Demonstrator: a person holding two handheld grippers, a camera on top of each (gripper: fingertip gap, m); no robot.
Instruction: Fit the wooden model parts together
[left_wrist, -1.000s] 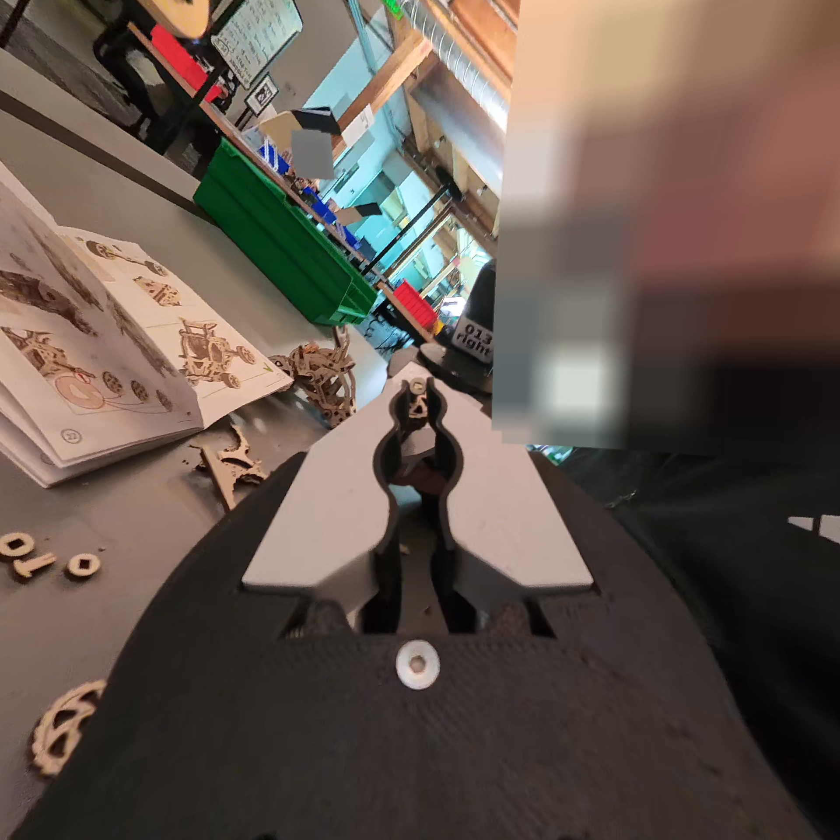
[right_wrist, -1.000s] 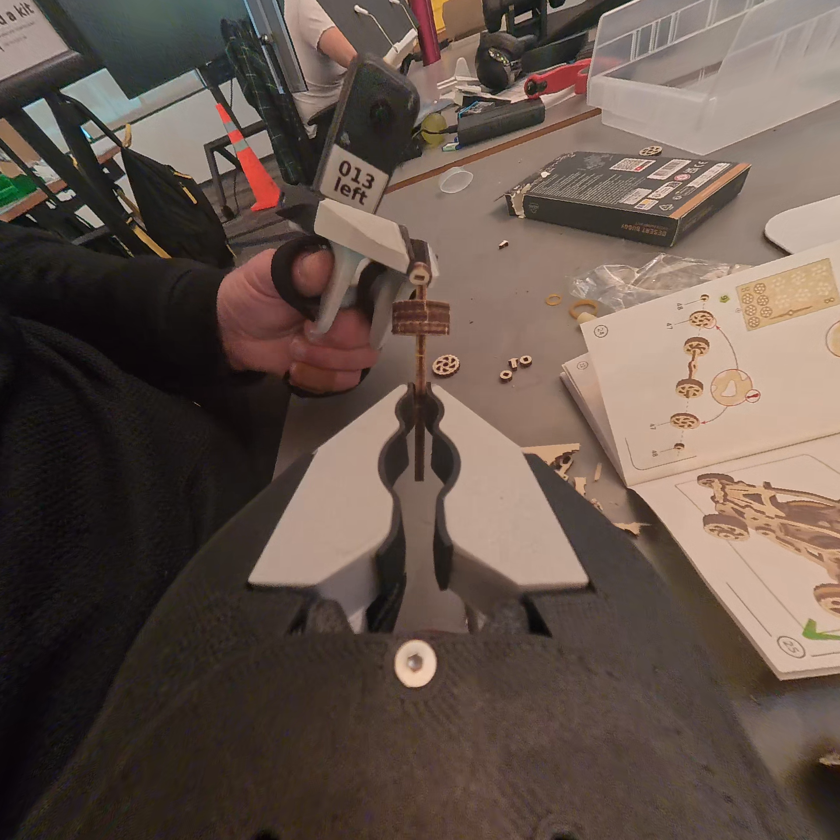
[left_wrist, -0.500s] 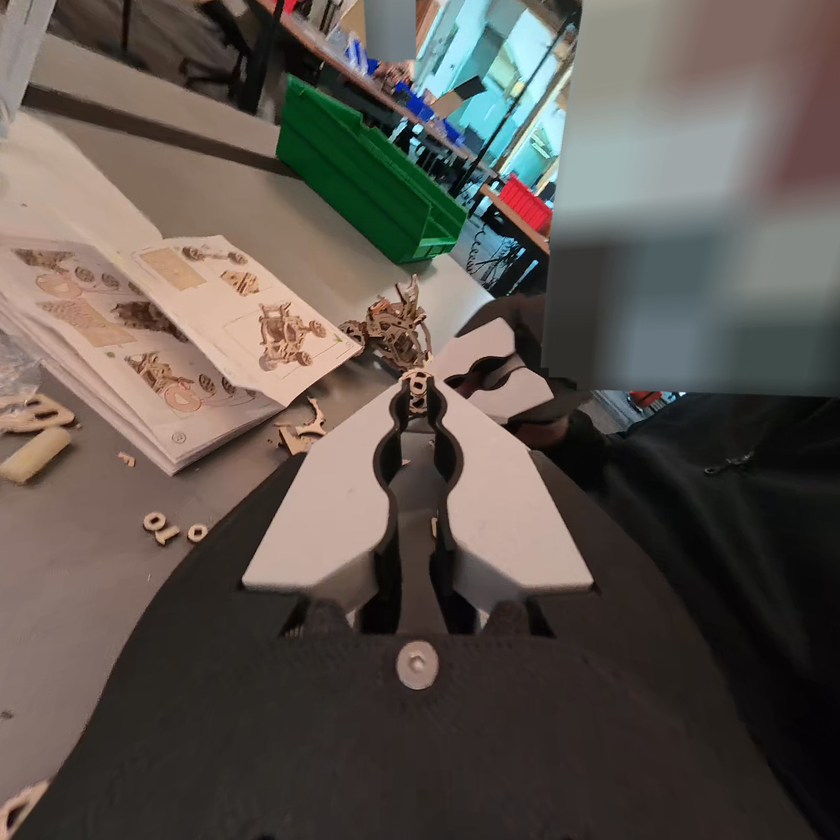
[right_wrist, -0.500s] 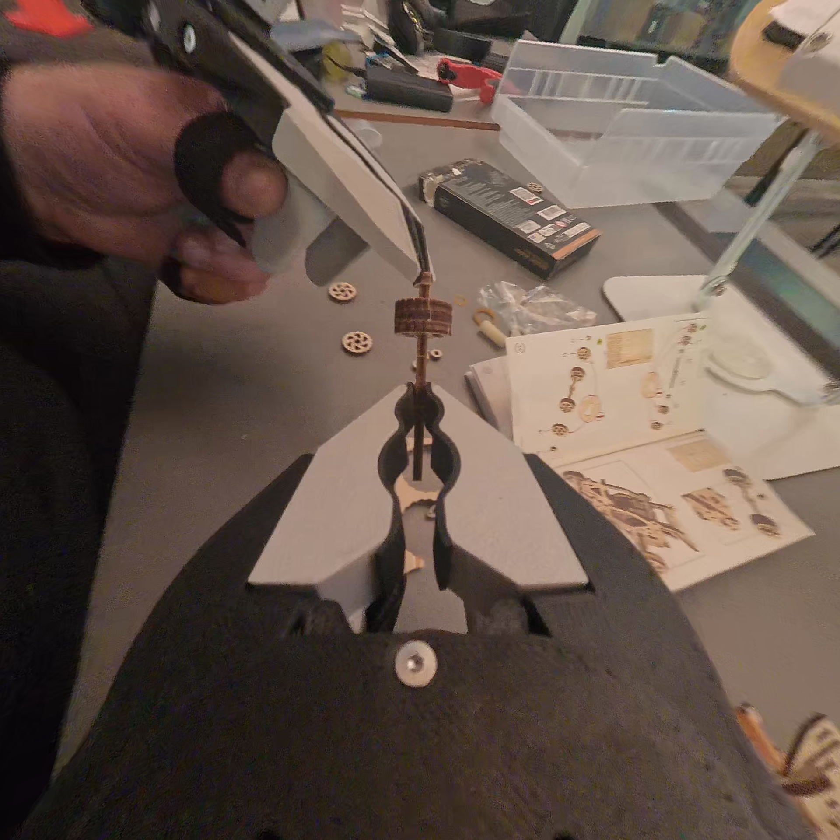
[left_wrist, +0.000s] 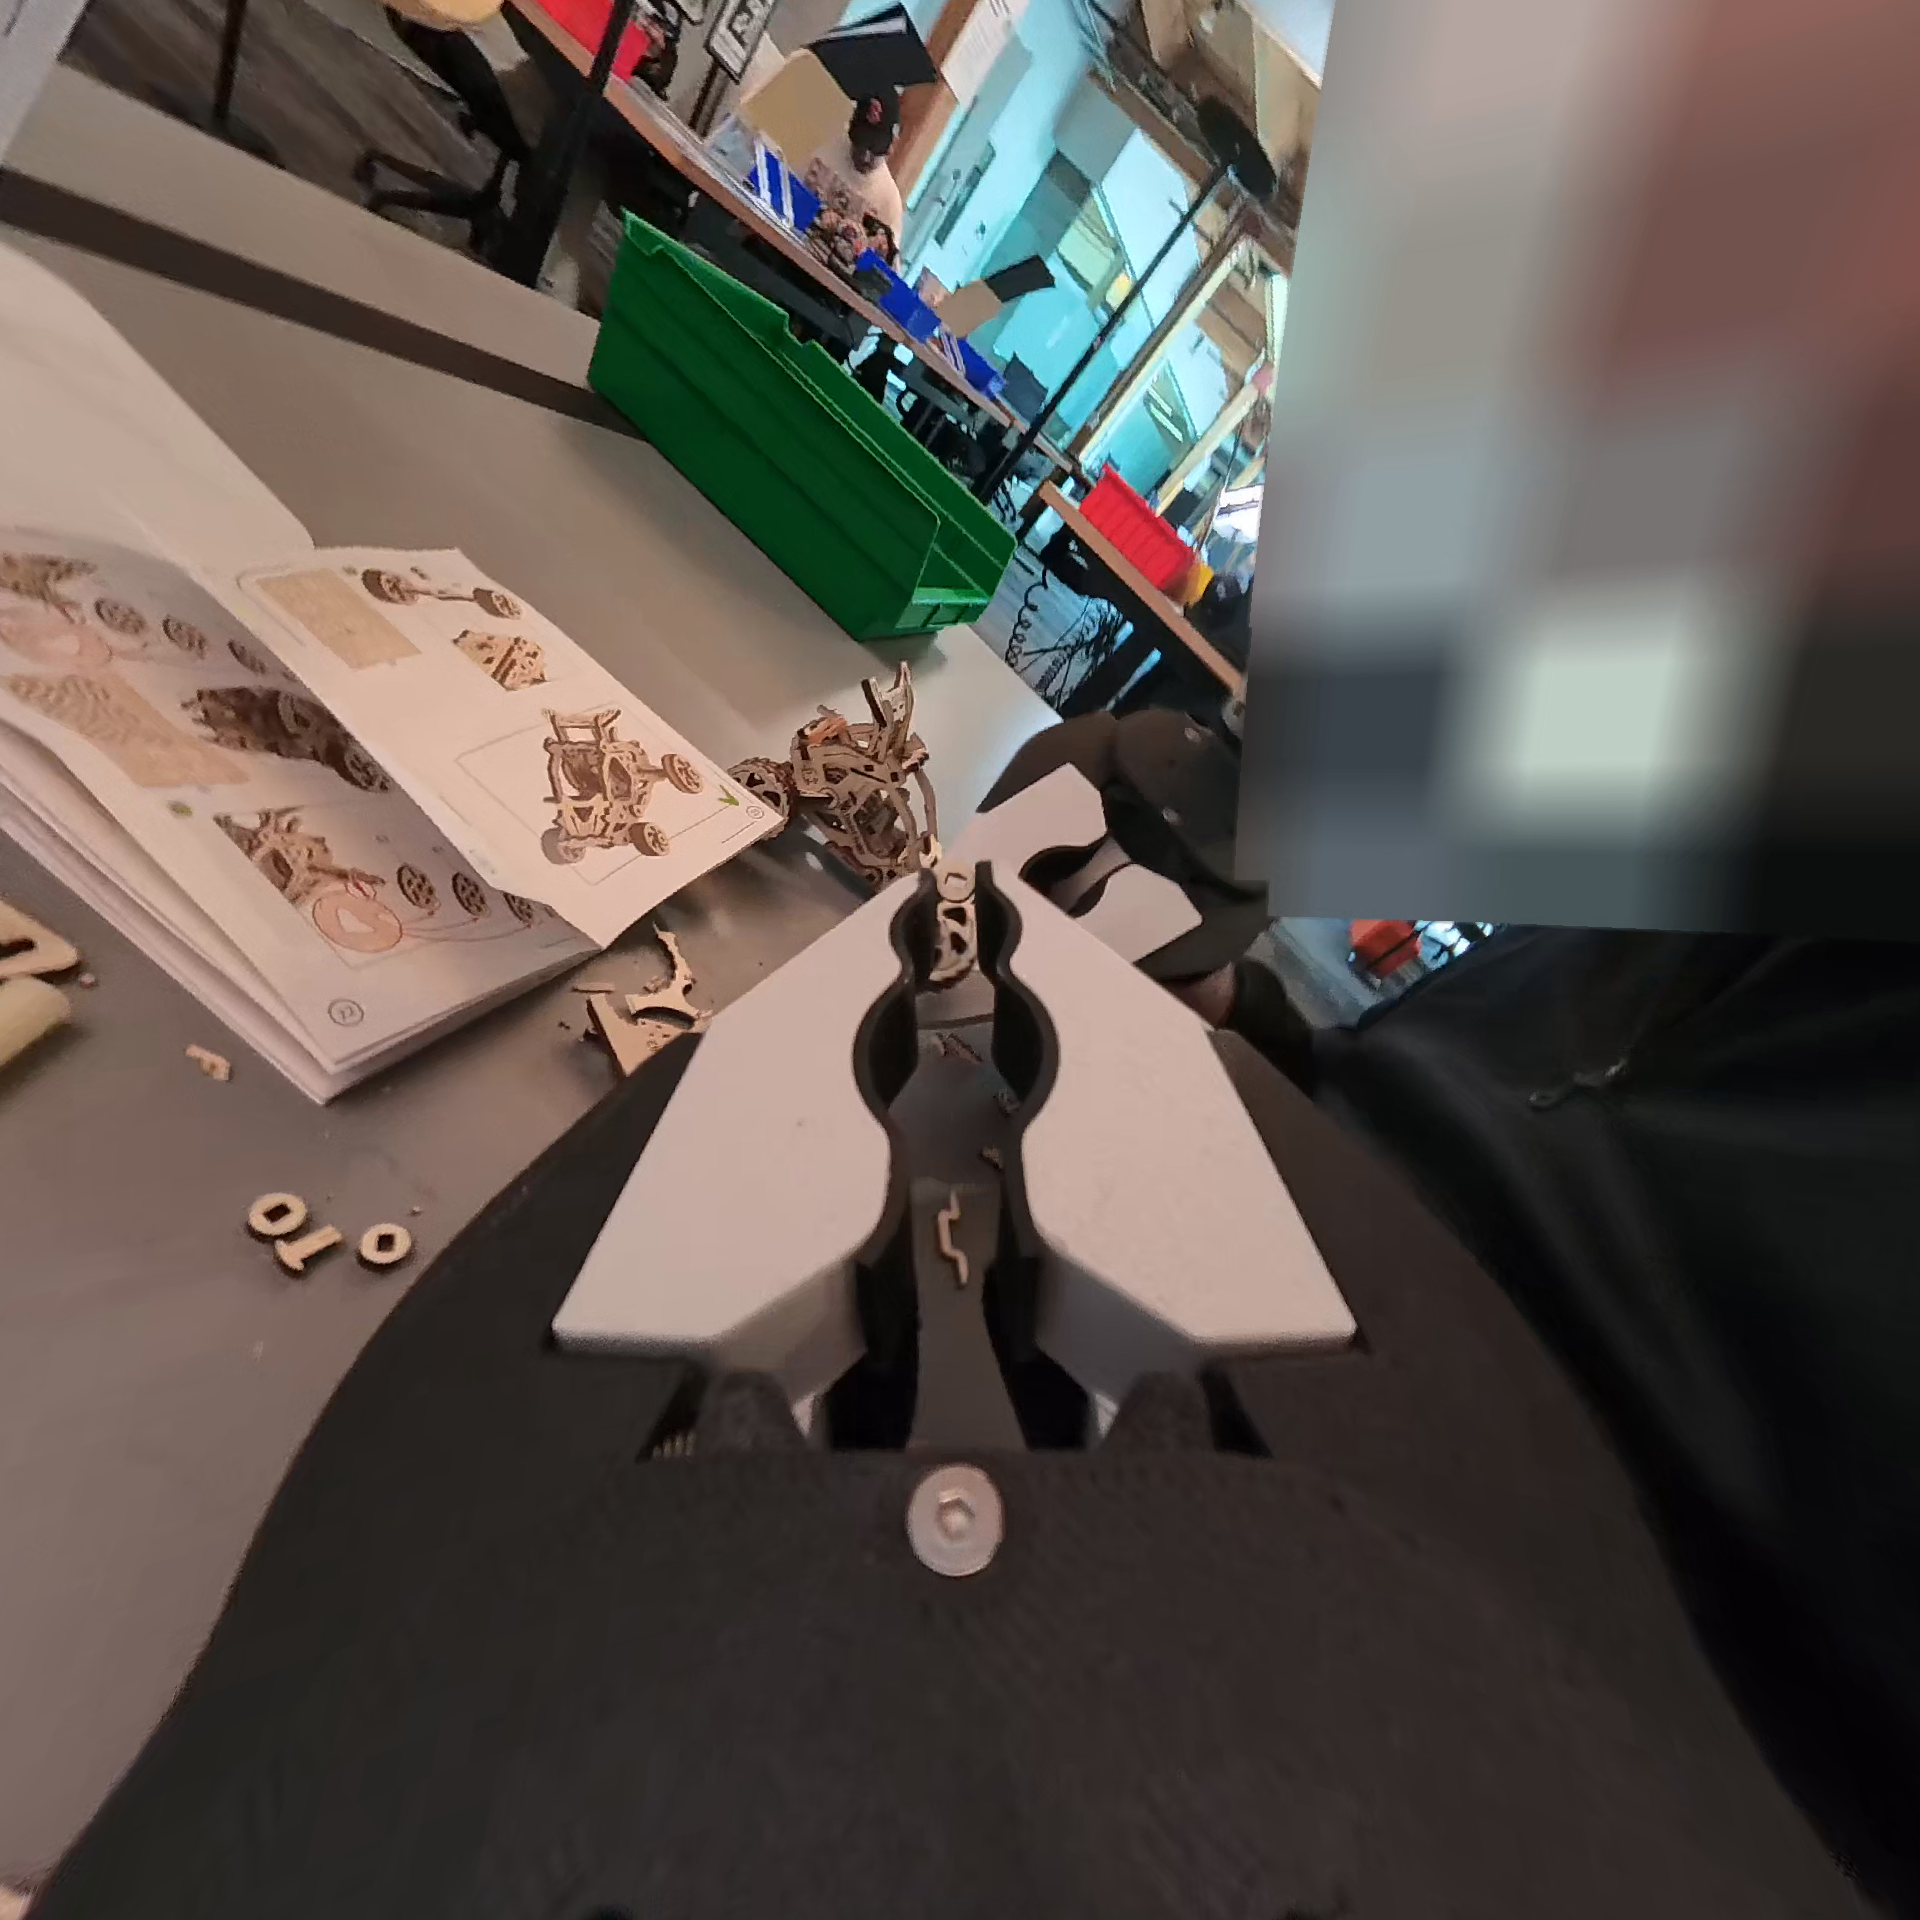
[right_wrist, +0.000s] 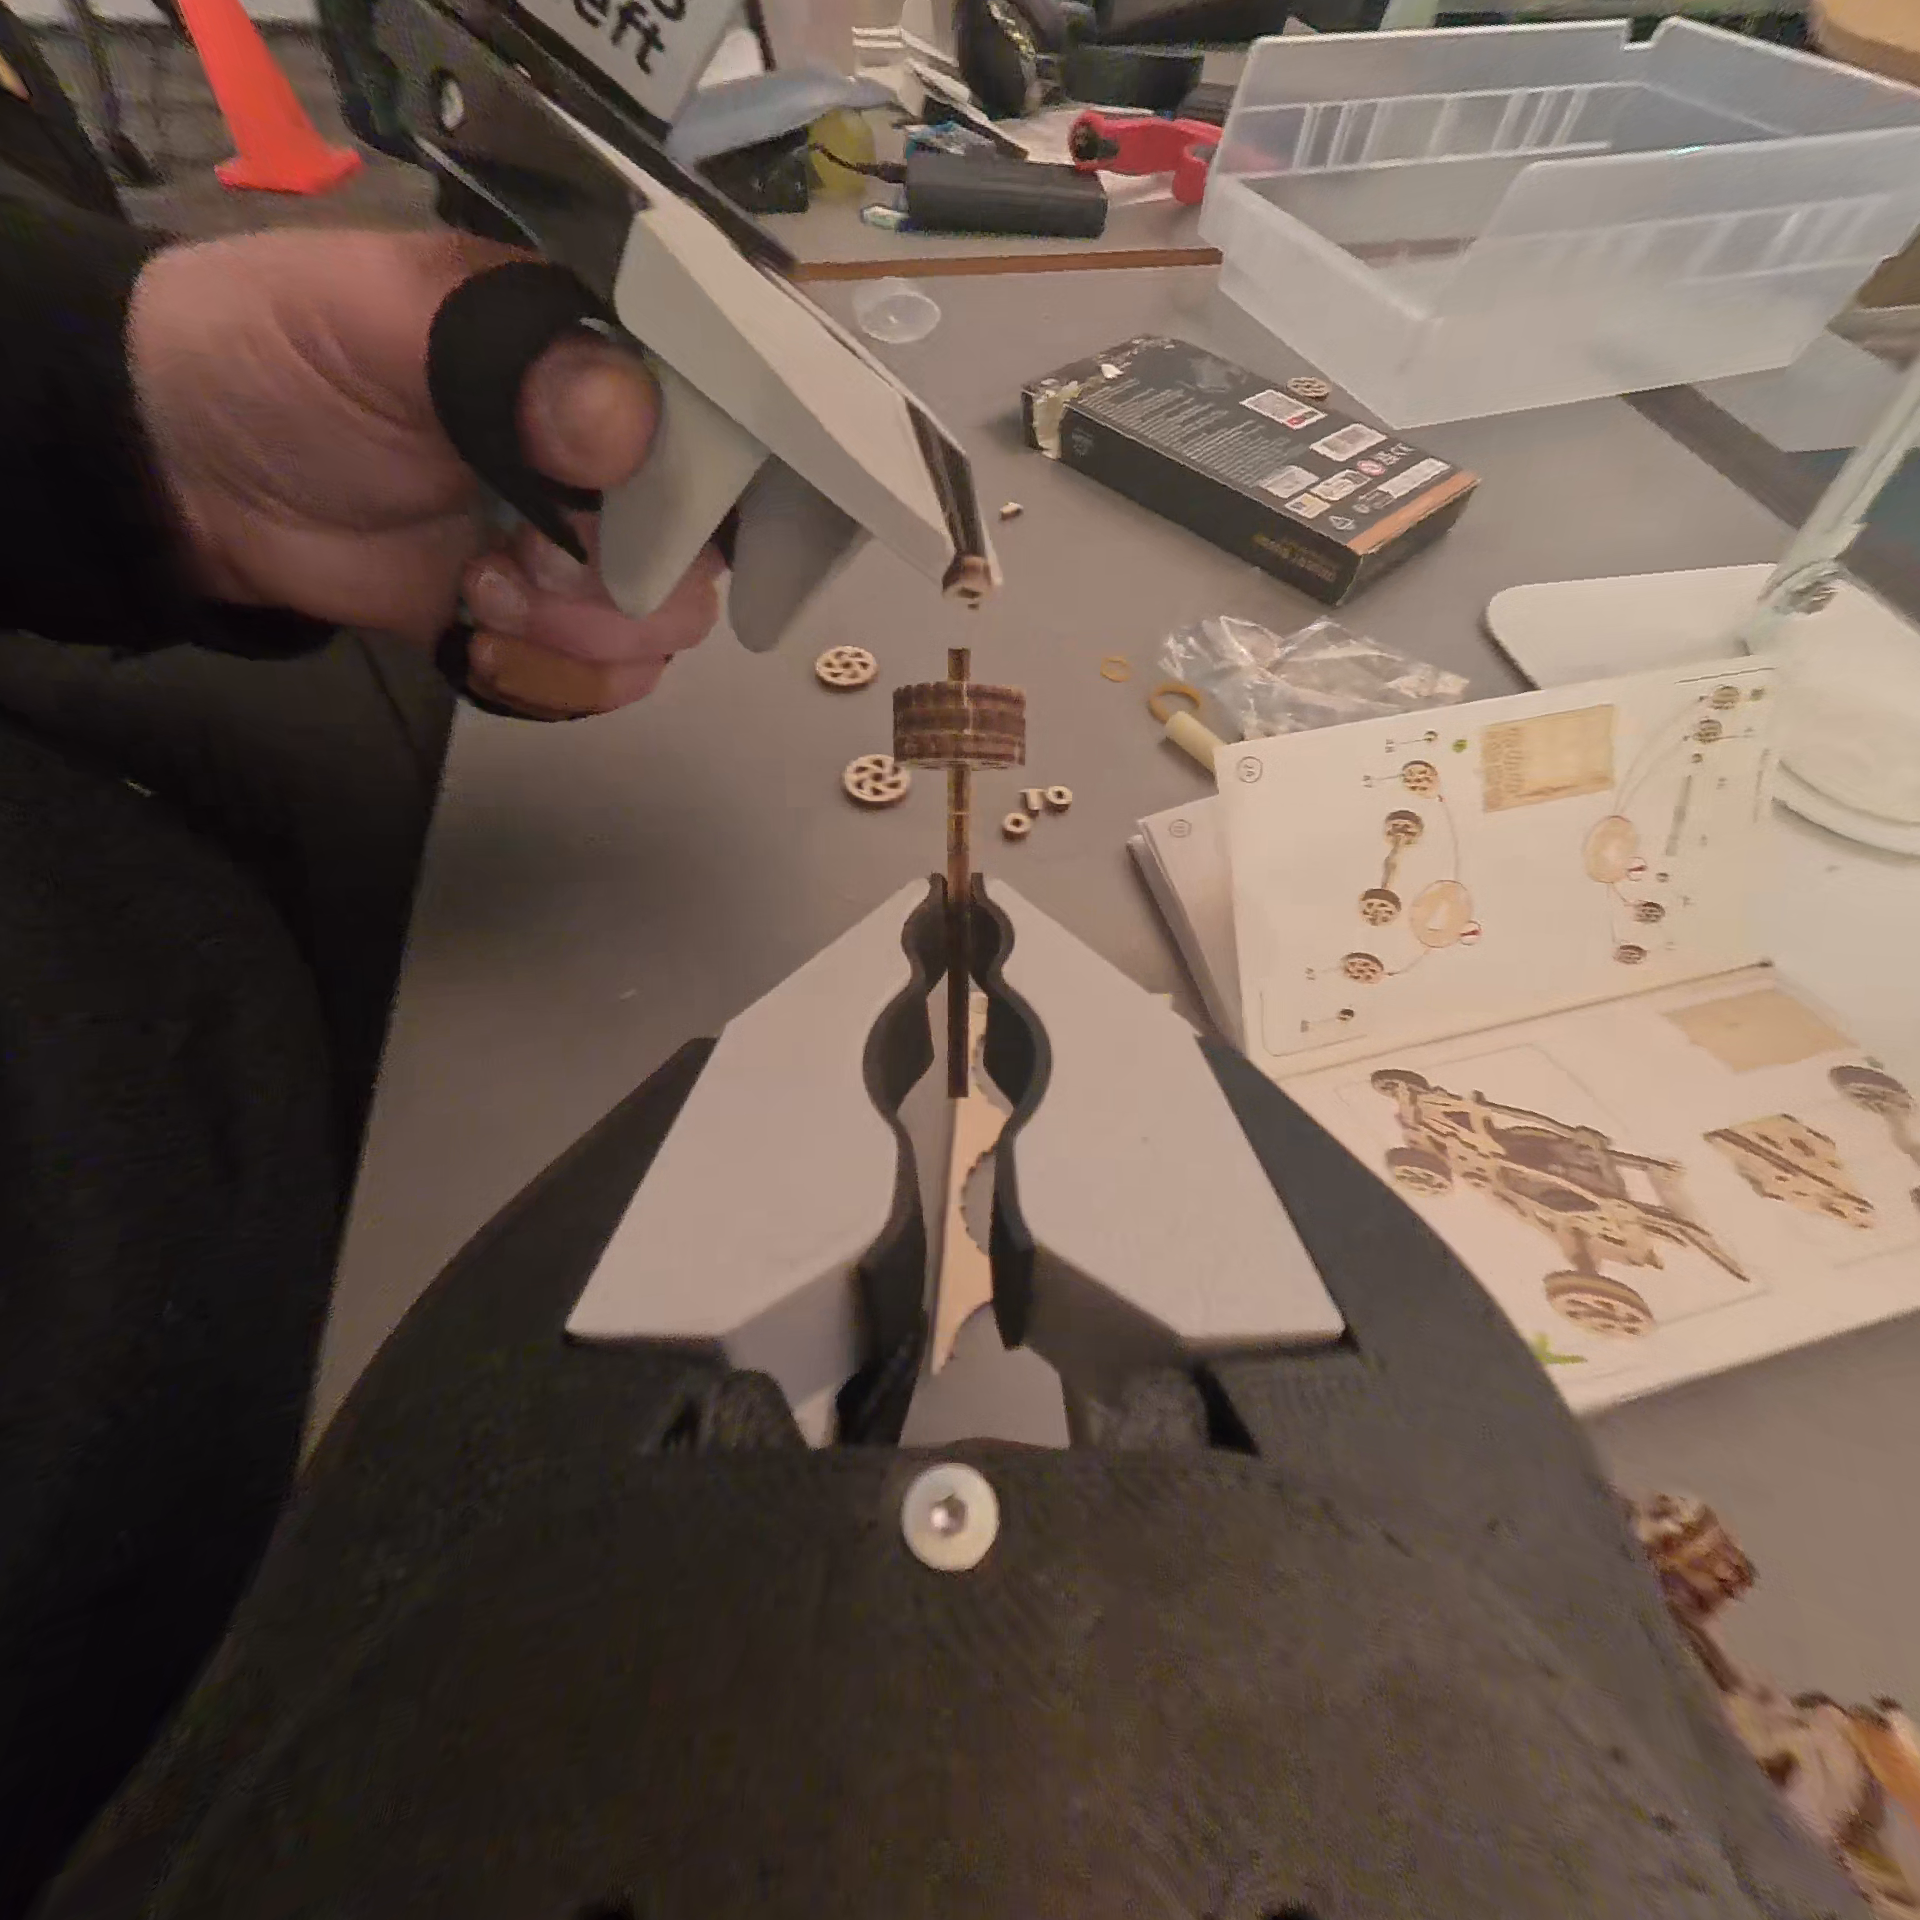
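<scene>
Left wrist view: the left gripper (left_wrist: 948, 914) is clenched on a small wooden ring piece (left_wrist: 951, 920), pinched right at its fingertips with only a sliver of pale, laser-cut wood showing between them. Just beyond the tips and a little to their right sits the right gripper (left_wrist: 1081, 862), partly hidden. Ahead and left of the tips a half-built wooden model (left_wrist: 852, 779) rests on the grey table (left_wrist: 499, 499), touching the corner of an open instruction booklet (left_wrist: 343, 748). Loose wooden washers (left_wrist: 322, 1236) lie well to the left of the fingers.

Right wrist view: the right gripper (right_wrist: 956, 904) grips a thin wooden axle (right_wrist: 957, 831) at its lower length, holding it upright in front of its tips. A stacked wooden gear wheel (right_wrist: 958, 724) sits on the axle above the grip, with a short bare stub of axle above it. The ring piece hangs just above that stub, apart from it and roughly in line.

These parts look very light, stiff and brittle. The axle is slender and would likely snap under side load, so the low grip, close to the wheel, seems sound. The ring is best held by its rim, as now, leaving its hole open. Its fit will probably be tight, calling for a straight push along the axle.
</scene>
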